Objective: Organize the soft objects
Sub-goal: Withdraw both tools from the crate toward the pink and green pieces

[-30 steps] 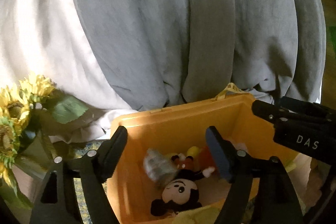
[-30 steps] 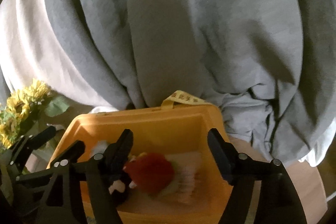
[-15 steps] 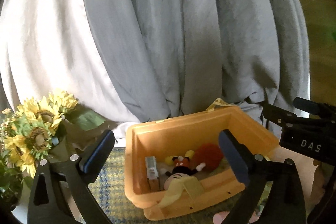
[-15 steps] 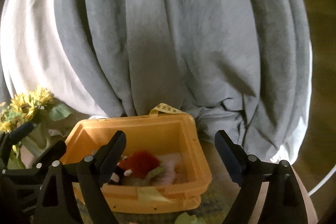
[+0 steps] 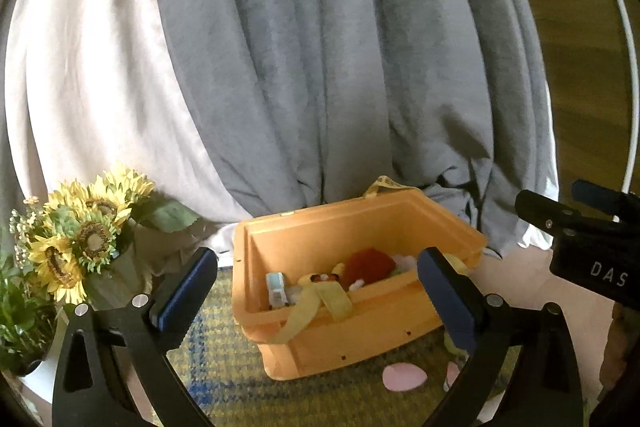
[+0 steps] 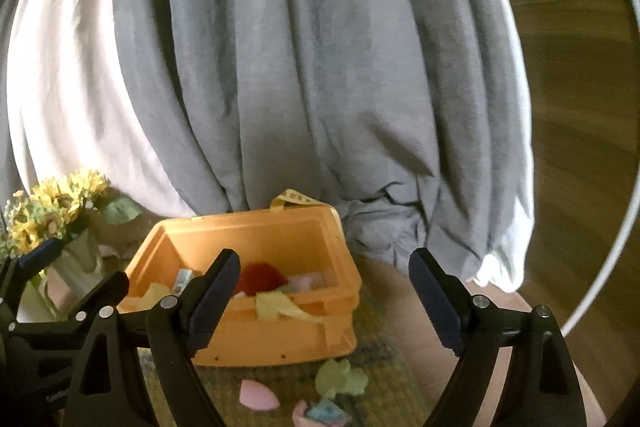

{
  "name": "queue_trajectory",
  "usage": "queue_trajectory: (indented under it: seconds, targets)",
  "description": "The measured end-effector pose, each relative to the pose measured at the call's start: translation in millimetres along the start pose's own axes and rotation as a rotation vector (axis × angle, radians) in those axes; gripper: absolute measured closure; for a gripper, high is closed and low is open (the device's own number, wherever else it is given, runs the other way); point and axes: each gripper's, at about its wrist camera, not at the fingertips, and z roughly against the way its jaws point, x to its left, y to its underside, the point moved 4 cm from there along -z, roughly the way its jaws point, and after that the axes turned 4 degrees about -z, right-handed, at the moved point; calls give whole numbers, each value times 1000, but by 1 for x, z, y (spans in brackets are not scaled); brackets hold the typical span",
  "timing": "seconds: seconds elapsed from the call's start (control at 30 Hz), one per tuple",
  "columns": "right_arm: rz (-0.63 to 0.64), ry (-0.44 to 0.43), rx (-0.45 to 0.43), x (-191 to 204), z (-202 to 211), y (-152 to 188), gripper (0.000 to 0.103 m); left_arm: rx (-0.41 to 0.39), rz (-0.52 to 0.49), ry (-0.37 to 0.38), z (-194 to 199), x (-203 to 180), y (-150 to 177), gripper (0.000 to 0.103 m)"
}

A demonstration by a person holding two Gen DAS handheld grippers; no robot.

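An orange bin (image 5: 360, 339) (image 6: 280, 339) stands on a woven mat. It holds a red plush (image 5: 368, 263) (image 6: 260, 277), a small blue-white toy (image 5: 276, 289) and other soft toys. A yellow cloth (image 5: 320, 303) (image 6: 284, 307) hangs over its front rim. A pink piece (image 5: 400, 377) (image 6: 258, 395) and a pale green soft toy (image 6: 340, 381) lie on the mat in front of the bin. My left gripper (image 5: 320, 287) is open and empty, back from the bin. My right gripper (image 6: 324, 287) is open and empty, also back from it.
A grey and white draped cloth (image 5: 320, 67) hangs behind the bin. A vase of sunflowers (image 5: 80, 239) (image 6: 52, 215) stands to the left. The right gripper's body (image 5: 592, 251) shows at the right of the left wrist view. A wooden floor (image 6: 580, 107) lies at the right.
Both grippers have pulled back and up from the bin, which now looks smaller and farther. The mat and loose pieces in front of the bin have come into view.
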Motion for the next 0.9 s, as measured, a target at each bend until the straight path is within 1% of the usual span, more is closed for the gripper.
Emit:
queue_trajectory:
  seconds: [0.23,0.43,0.6,0.83,0.9]
  targets:
    - [-38,59,-9,-15,34,19,16,-7,-51,30,21,-14,15,1]
    - [-62,86,25,-23,50,45,16,26,-73,61,29,-22,33,1]
    - [-70,96,83,-27,53,69,16,77,-90,74,28,-28,53,1]
    - [-80,82,217,-29,48,114,16,170,-113,105,21,-40,87,1]
    - [-78,87,241,-30,47,124,16,192,-117,109,18,-42,94,1]
